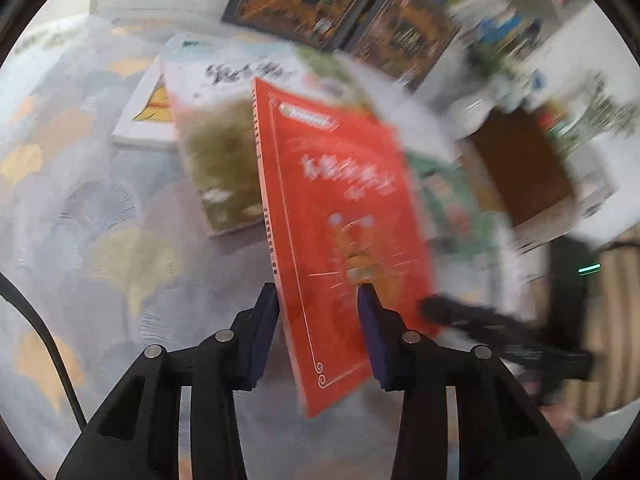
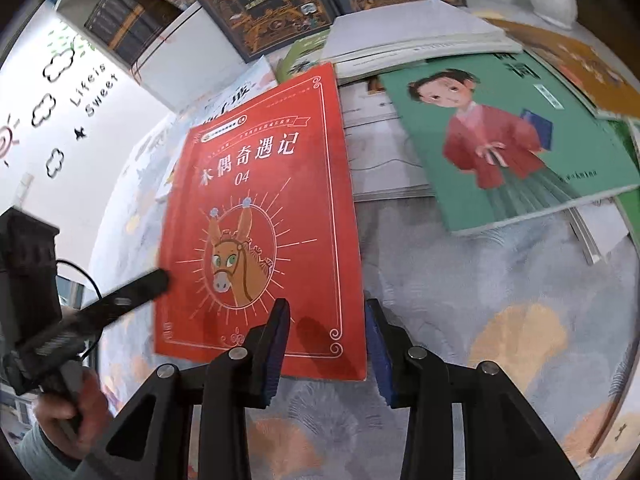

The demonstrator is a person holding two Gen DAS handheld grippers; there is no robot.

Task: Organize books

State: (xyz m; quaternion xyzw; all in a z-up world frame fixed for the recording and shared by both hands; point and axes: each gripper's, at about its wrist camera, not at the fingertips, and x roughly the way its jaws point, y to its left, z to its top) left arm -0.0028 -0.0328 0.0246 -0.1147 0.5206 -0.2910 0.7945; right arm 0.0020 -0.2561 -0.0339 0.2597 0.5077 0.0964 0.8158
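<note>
Clearly my left gripper [image 1: 318, 300] and right gripper [image 2: 326, 316] both pinch the red book [image 2: 264, 216] at its lower edge, lifted off the tablecloth [image 2: 460, 280] — thin, light, floppy paperback, best held near the spine.

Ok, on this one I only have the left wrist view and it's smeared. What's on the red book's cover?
Observer: The right wrist view is sharp. The red book shows a donkey's head in a ring of rays, with 04 above it.
Operator: Where exactly is the right gripper?
Observer: The right gripper straddles the book's lower right corner, one finger over the cover and one beside the edge. I cannot tell whether the pads press.
Operator: And the green smear beyond the book?
Observer: A green book with a figure in a red jacket, lying on a pile of paler books.
</note>
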